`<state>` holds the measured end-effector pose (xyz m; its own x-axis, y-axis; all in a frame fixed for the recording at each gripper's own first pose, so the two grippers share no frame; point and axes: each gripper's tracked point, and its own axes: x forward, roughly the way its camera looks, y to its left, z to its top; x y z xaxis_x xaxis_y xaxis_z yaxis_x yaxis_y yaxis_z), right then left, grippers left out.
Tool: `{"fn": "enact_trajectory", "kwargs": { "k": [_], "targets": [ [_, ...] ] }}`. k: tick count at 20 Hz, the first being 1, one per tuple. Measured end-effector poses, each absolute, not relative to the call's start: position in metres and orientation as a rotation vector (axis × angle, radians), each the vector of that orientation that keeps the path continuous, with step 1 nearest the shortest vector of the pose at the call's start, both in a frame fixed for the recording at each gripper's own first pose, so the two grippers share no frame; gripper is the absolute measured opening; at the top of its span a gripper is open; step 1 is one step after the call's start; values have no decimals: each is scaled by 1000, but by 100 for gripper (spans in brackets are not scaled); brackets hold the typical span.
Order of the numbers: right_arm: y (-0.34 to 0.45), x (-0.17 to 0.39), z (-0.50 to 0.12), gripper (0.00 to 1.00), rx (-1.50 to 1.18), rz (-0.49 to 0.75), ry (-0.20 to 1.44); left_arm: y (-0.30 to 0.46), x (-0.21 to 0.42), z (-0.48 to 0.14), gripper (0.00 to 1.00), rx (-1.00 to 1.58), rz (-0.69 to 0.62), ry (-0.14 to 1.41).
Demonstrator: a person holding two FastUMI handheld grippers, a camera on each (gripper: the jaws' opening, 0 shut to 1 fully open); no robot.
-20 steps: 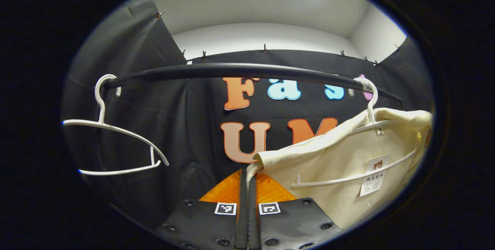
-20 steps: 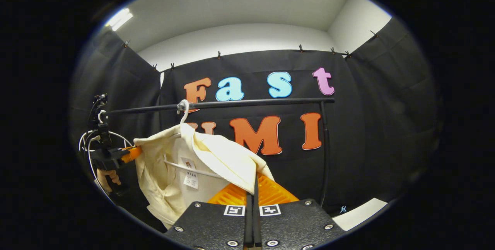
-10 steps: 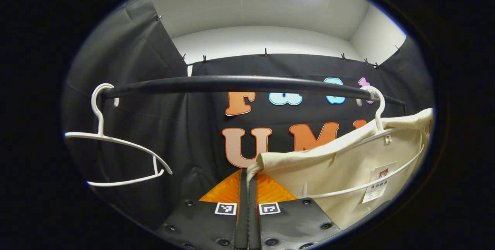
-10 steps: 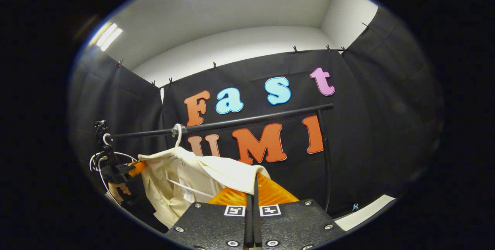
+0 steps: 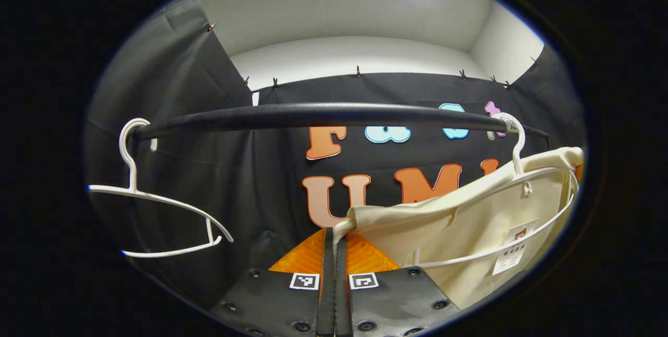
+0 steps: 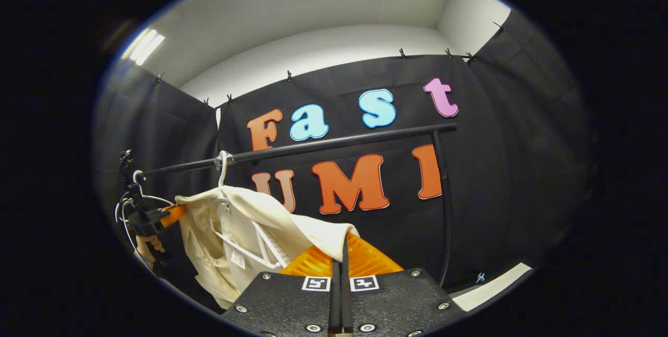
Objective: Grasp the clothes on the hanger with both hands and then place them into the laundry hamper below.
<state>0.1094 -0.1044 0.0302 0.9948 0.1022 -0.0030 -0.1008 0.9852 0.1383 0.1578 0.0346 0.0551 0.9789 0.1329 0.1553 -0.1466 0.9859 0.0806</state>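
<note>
A cream shirt (image 5: 469, 222) hangs on a white hanger (image 5: 522, 180) hooked over the black rail (image 5: 323, 113). My left gripper (image 5: 334, 232) is shut on the shirt's left shoulder edge, the cloth bunched between its closed fingers. In the right gripper view the same shirt (image 6: 240, 232) stretches from its hanger (image 6: 223, 162) toward my right gripper (image 6: 342, 238), which is shut on the other shoulder edge. The left gripper (image 6: 156, 218) and the hand holding it show at the shirt's far side. The hamper is out of sight.
An empty white hanger (image 5: 156, 206) hangs at the rail's left end. The rail's upright post (image 6: 443, 201) stands at the right, with a pale floor strip (image 6: 490, 287) below it. Black cloth walls close in behind and on both sides.
Both grippers kept hold of the shirt. The shirt's hanger slid along the rail, rightward in the left gripper view and leftward in the right one, and the cloth is pulled flatter.
</note>
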Motion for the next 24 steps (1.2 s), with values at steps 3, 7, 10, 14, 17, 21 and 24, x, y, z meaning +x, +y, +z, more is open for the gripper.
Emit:
{"fn": "enact_trajectory", "kwargs": {
  "k": [3,7,10,14,17,21,24],
  "targets": [
    [-104,121,18,0,176,127,22,36,156,51,7,84,140,-140],
    [-104,134,5,0,187,154,37,41,156,53,7,68,146,-136],
    [-112,155,-1,0,220,146,52,49,163,56,6,60,175,-142],
    [-100,169,-22,0,269,184,77,64,165,49,7,55,190,-130],
    [-96,178,-38,0,317,213,96,71,165,33,7,35,185,-103],
    [-98,181,-55,0,362,237,108,69,163,23,7,59,175,-101],
    [-100,181,-71,0,392,252,122,66,160,10,7,49,167,-82]
  ]
}}
